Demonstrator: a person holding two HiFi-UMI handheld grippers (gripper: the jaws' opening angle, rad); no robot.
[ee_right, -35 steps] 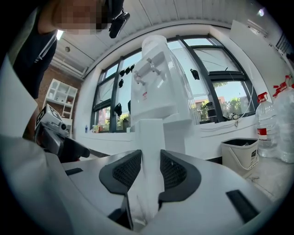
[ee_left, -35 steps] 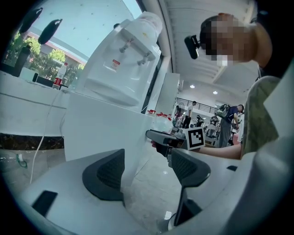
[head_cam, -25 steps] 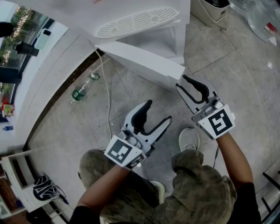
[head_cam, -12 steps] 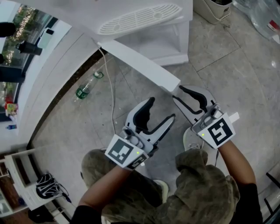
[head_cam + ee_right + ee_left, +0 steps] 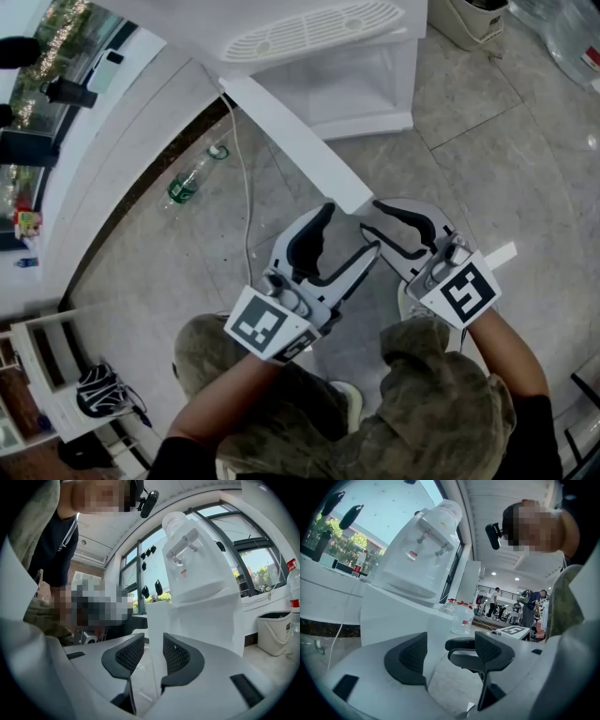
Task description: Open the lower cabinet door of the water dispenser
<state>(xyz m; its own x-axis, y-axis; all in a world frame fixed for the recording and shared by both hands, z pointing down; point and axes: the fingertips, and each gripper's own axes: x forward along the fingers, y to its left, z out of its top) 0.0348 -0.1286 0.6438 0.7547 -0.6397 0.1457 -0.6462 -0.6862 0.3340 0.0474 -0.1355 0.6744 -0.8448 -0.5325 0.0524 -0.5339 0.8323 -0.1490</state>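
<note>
the pale tiled floor fills most of the head view, with the white water dispenser at its top edge. its lower door already stands swung well out from the cabinet, so you look to be mid-swing on the opening step. your right gripper has its jaws partly closed, pads pinching the door's free edge, which the right gripper view shows standing between them. your left gripper sits just beside it, jaws wide apart and holding nothing. next you'd likely carry that edge along its arc until the door is fully open, then let go. compared with a second ago, the door has swung further out and the right gripper has come across toward the left one. a small bottle lies on the floor, well off to the side.
</note>
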